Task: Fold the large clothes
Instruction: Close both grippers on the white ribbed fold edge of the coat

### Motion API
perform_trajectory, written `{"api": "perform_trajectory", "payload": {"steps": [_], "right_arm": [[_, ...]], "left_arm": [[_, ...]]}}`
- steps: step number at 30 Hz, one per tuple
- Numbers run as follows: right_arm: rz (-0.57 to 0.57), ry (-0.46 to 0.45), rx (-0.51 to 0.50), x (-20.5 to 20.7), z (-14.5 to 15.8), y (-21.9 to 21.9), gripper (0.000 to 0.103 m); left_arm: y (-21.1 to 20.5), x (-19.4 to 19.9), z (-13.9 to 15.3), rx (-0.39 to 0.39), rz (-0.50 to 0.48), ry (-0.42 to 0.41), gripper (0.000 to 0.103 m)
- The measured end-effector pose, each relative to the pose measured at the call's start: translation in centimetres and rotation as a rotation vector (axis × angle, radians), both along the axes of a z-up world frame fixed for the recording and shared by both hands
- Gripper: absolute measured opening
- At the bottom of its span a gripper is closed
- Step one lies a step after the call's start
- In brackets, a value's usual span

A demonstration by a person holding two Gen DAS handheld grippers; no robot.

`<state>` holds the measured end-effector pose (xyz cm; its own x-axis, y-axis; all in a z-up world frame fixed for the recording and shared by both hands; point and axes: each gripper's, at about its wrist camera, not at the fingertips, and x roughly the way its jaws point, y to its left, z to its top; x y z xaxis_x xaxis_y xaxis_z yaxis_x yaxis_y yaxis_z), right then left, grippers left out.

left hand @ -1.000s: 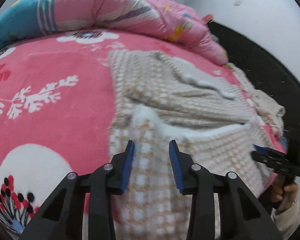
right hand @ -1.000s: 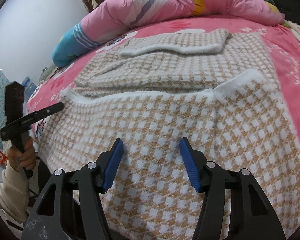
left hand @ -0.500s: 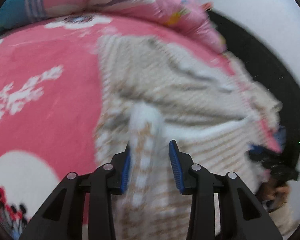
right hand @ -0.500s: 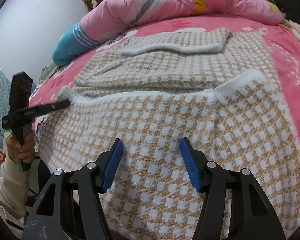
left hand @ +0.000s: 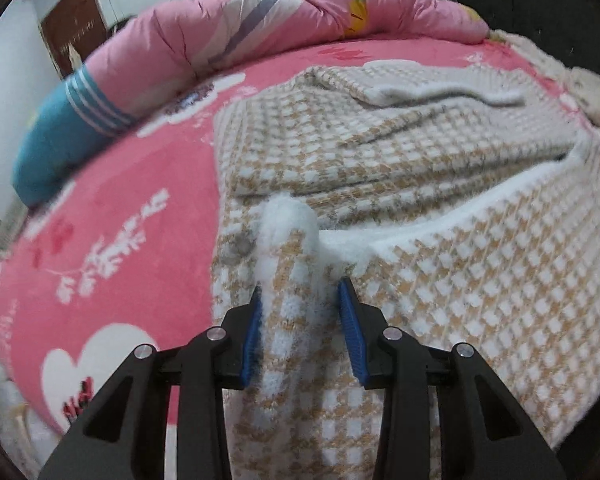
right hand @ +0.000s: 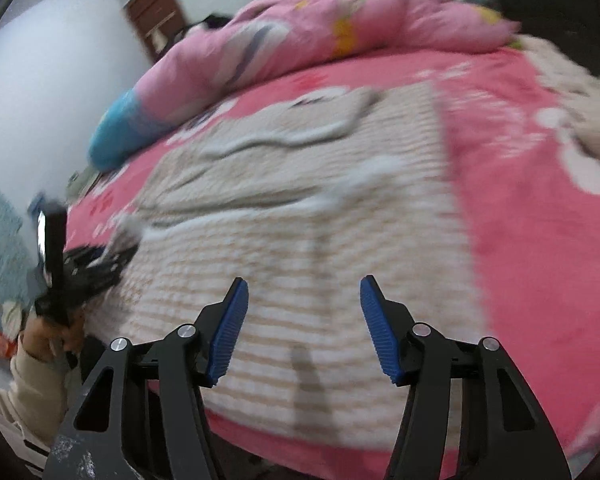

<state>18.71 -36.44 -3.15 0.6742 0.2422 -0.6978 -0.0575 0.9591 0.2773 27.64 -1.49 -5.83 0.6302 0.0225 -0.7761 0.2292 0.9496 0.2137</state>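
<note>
Pink bed sheet (left hand: 112,216): checked sweater (left hand: 440,280) lies across its middle. Your left tongs (left hand: 300,322) pinch its fluffy corner; right tongs (right hand: 304,320) hover empty, just narrowing. Thick knit may slip out.

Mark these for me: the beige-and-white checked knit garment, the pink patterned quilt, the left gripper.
Beige-and-white checked knit garment (left hand: 480,280): left wrist view, near folded layer.
Pink patterned quilt (left hand: 284,20): left wrist view, middle of the roll.
Left gripper (left hand: 300,308): left wrist view, between fingertips, over the pinched fabric.
</note>
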Motion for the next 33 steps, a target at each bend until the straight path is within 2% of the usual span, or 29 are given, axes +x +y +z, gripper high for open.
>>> {"api": "perform_trajectory", "payload": {"steps": [4,11,14,17,24,33], "right_arm": [[-0.038,0.002,0.018,0.9,0.8,-3.4,0.048],[0.056,0.034,0.049,7.6,0.4,-3.4,0.048],[0.081,0.085,0.039,9.7,-0.6,-3.4,0.048],[0.118,0.131,0.031,9.3,-1.3,-3.0,0.048],[0.178,0.184,0.018,5.0,-1.4,-3.0,0.048],[0.148,0.236,0.047,9.6,-2.9,-2.4,0.032]], "left_arm": [[0.1,0.0,0.0,0.011,0.017,-0.002,0.035],[-0.2,0.2,0.1,0.017,0.037,0.006,0.035],[-0.3,0.2,0.1,0.024,0.042,0.004,0.035],[-0.3,0.2,0.1,0.021,0.038,0.006,0.035],[-0.3,0.2,0.1,0.022,0.037,0.004,0.035],[-0.2,0.3,0.0,0.003,0.050,0.009,0.035]]}}
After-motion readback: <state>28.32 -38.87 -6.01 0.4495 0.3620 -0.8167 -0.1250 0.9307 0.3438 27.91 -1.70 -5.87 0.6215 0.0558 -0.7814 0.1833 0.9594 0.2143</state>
